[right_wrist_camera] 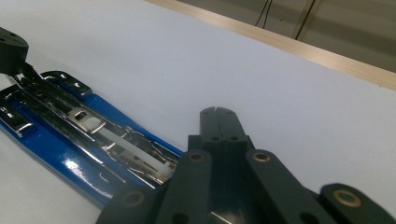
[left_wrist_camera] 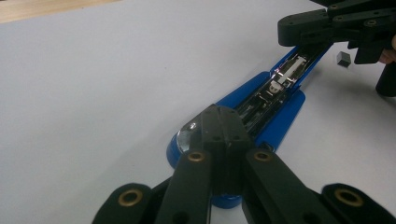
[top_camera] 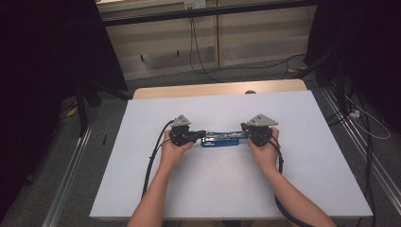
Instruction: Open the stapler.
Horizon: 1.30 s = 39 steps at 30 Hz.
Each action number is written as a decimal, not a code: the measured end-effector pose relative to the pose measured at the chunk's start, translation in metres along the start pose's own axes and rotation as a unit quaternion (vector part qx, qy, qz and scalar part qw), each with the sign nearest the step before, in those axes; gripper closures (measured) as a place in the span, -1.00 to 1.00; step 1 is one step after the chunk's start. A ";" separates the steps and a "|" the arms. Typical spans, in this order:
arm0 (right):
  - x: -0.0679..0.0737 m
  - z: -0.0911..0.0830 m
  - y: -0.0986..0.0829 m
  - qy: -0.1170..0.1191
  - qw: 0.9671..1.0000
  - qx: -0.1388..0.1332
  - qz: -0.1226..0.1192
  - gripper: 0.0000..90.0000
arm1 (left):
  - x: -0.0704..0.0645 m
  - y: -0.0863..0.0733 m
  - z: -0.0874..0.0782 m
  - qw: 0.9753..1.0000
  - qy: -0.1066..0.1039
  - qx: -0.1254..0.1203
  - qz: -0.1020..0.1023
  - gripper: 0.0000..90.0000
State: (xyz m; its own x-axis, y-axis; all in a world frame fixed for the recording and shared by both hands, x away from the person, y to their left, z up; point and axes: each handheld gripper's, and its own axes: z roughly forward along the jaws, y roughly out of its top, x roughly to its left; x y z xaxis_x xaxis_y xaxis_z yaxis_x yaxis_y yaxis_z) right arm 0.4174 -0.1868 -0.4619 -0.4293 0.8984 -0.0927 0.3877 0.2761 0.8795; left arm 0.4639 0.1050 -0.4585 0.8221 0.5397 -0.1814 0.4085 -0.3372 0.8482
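Lying flat near the middle of a pale grey-white table sheet (top_camera: 227, 189) is a long blue stapler opened out flat, its shiny metal staple channel facing up (top_camera: 221, 138). The person's two forearms enter from the near edge, each hand holding a black two-jaw gripper. The left gripper (top_camera: 201, 134) sits at the stapler's left end, and in the left gripper view its jaws are pressed together with no gap, their tip resting over the rounded blue end of the stapler (left_wrist_camera: 261, 112); whether they pinch any part of it cannot be told. The right gripper (top_camera: 244, 127) is at the stapler's right end, and in the right gripper view its jaws are likewise closed against each other, held just above the sheet beside the blue body (right_wrist_camera: 70, 149), not clamped on it. A small dark cube (left_wrist_camera: 343, 59) lies on the sheet near the far gripper in the left gripper view. Beyond the sheet, a strip of light wooden tabletop (top_camera: 189, 90) shows. Farther back are a grey floor, pale wall panels (top_camera: 265, 33) with black cables (top_camera: 194, 47) hanging down, and dark curtains on both sides.
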 end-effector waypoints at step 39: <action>-0.049 -0.061 -0.018 -0.004 0.999 0.025 0.028 -0.35 | 0.000 0.011 -0.024 0.998 0.013 -0.004 -0.057 -0.59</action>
State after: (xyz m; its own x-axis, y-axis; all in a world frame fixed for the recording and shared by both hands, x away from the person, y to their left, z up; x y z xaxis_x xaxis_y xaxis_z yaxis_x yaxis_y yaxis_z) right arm 0.3816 -0.2564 -0.4449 -0.3997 0.9154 -0.0471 0.4508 0.2411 0.8594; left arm 0.4593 0.1196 -0.4375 0.7601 0.5940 -0.2634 0.4951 -0.2670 0.8268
